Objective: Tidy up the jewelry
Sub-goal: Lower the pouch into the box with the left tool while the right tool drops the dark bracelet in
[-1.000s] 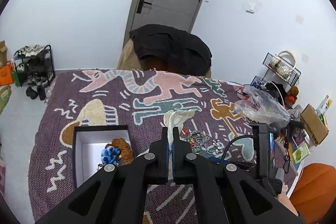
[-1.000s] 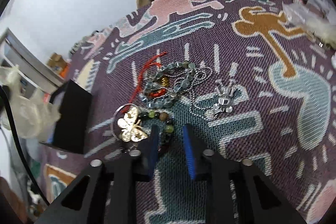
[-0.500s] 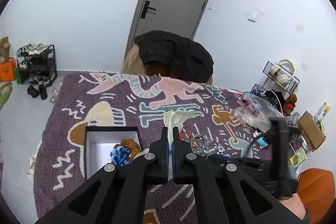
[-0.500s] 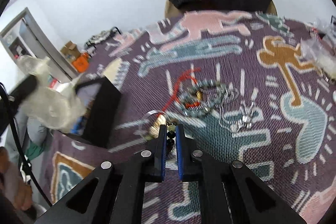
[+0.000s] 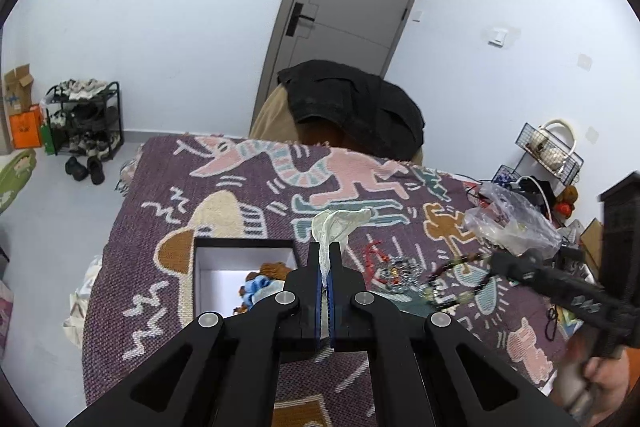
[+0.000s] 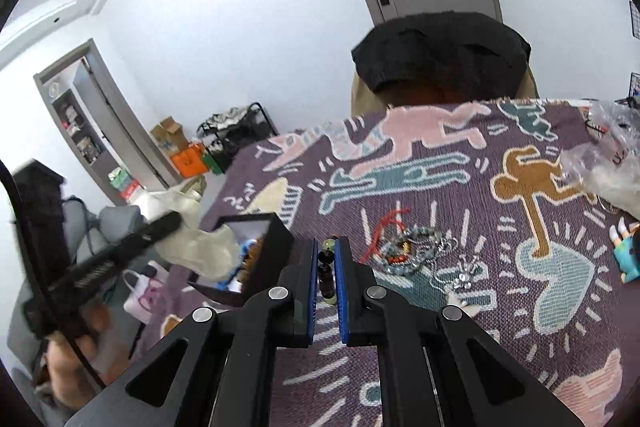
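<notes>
My right gripper is shut on a bracelet of dark and green beads and holds it above the patterned blanket. From the left wrist view, that right gripper comes in from the right with the bracelet hanging blurred from it. My left gripper is shut on a cream cloth pouch, just right of the open black box. The box has a white inside and holds blue and brown pieces. A pile of bead strands, red cord and chain lies on the blanket.
A silver flower-shaped piece lies right of the pile. A crumpled clear plastic bag sits at the blanket's right edge, beside a small toy figure. A chair with a black jacket stands behind the table; a shoe rack is far left.
The right gripper shut on the bead bracelet and lifted it off the blanket. The left gripper, still shut on the pouch, shifted a little across the table near the box.
</notes>
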A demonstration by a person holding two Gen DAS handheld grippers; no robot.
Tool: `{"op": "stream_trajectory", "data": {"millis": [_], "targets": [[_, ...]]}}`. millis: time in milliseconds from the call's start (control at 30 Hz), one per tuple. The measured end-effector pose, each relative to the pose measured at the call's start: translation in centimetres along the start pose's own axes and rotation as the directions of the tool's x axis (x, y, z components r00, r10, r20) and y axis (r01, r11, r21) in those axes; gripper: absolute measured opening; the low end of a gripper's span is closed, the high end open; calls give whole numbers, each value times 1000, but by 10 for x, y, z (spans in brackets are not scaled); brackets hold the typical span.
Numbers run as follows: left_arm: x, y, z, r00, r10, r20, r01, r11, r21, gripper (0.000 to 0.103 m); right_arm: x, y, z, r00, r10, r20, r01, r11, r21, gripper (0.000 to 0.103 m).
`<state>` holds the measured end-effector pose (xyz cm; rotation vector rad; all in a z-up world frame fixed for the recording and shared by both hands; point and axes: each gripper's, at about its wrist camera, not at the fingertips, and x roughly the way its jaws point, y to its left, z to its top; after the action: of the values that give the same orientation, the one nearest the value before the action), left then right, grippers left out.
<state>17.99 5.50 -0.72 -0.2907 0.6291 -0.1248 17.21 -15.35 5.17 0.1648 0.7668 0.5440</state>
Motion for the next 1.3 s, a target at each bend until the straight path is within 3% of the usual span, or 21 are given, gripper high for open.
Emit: {"op": "stream_trajectory", "data": {"millis": [233, 300, 333, 400, 467, 533, 1300], "targets": [[17, 21, -5, 999, 7, -46, -10, 998, -65, 2, -7, 12, 5, 1000, 19, 19, -19, 1000, -22, 10], [20, 27, -5, 998, -4, -65, -2, 996, -92, 9, -6, 14, 6, 999, 26, 19, -26, 999, -23, 10], [22, 32, -5, 997, -9, -81, 0, 994, -110, 15, -4, 16, 6, 999, 32, 18, -31, 999, -24, 10], [19, 37, -5, 997, -8, -83, -3, 991, -130, 62, -1, 20, 7, 999, 46, 15, -46, 999, -24, 10], [8, 40, -6, 1000, 6, -25, -9, 990, -138, 81, 3, 26, 8, 998, 55, 13, -55, 998, -28, 10], [-2, 43, -7, 999, 32, 12, -30, 991, -129, 81, 9, 34, 10, 998, 68, 7, -68, 997, -34, 10], [-58, 100, -19, 985, 153, 74, -138, 973, -183, 81, 92, 114, 27, 972, 196, -129, -212, 969, -126, 10]]}}
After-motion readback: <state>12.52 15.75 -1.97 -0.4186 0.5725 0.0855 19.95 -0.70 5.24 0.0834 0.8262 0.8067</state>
